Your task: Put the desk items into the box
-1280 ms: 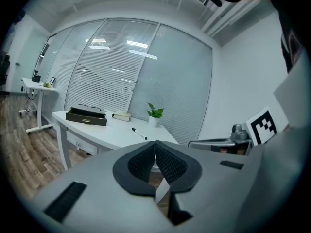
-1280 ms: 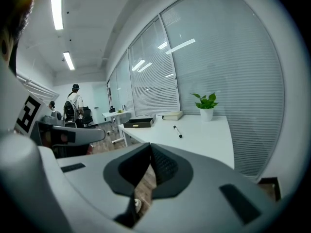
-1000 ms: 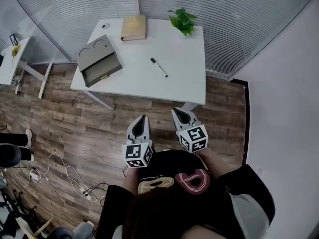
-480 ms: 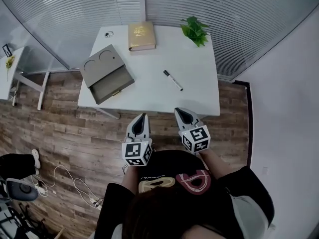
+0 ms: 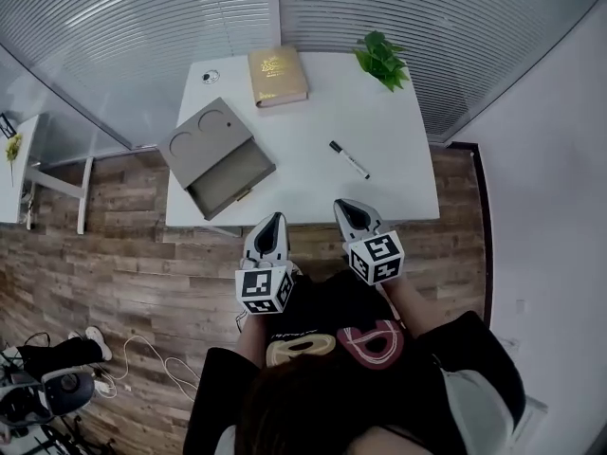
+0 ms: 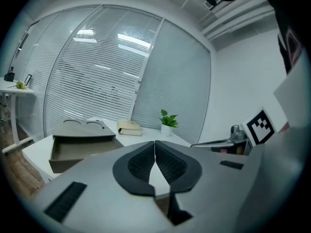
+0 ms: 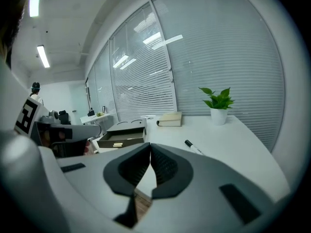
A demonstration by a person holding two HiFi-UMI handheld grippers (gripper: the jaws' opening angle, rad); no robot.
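On smooth white desk (image 5: 313,183): rectangular grey box (image 5: 218,159), slim marker (image 5: 349,159)

Slatted blinds (image 5: 123,27) fill the background; a white side desk (image 5: 24,183) stands left on the wood-plank floor (image 5: 133,254).

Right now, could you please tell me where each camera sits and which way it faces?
Head view: on the person's head, looking steeply down at the table; shows their torso, left gripper and right gripper.
Left gripper view: on that gripper, looking along its shut jaws toward the box; the right gripper shows at right.
Right gripper view: on that gripper, looking along its shut jaws toward the marker; the left gripper shows at left.
Shared: both gripper views show the book and plant.
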